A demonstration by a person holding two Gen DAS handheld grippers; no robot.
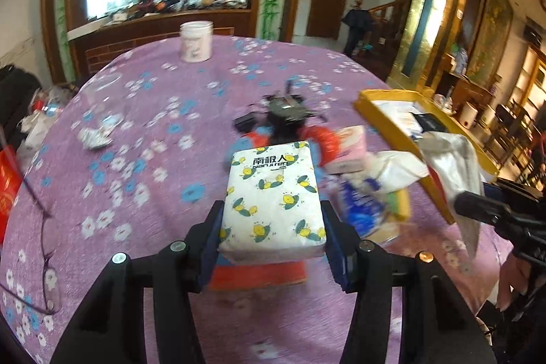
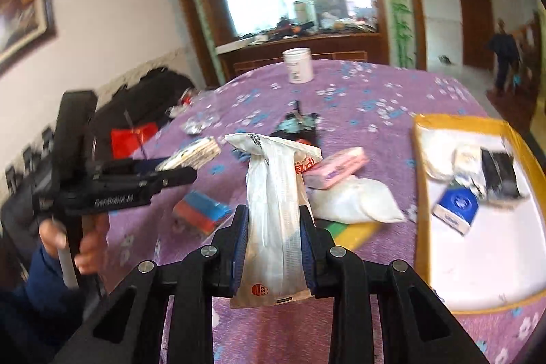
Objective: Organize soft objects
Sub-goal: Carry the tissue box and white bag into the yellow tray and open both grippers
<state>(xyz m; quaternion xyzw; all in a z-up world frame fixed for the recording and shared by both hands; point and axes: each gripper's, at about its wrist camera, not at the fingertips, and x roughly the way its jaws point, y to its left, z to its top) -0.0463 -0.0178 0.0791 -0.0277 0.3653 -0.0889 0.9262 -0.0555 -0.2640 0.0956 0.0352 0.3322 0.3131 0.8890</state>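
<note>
My left gripper (image 1: 271, 237) is shut on a white tissue pack with yellow bee prints (image 1: 273, 197) and holds it above the purple flowered tablecloth (image 1: 153, 159). My right gripper (image 2: 274, 248) is shut on a silvery-white plastic packet (image 2: 273, 203), held upright above the table; it also shows in the left wrist view (image 1: 454, 169). A pink tissue pack (image 2: 336, 166), a white soft pouch (image 2: 355, 202) and a red-and-blue pack (image 2: 201, 210) lie on the cloth. A yellow-rimmed tray (image 2: 421, 193) at the right holds a blue-and-white pack (image 2: 455, 207) and other small packs.
A white jar (image 2: 298, 65) stands at the table's far side. A black device (image 2: 300, 121) lies mid-table. Eyeglasses (image 1: 47, 265) and crumpled foil (image 1: 94, 137) lie at the left. Black bags and a red packet (image 2: 133, 135) sit beyond the table's left edge.
</note>
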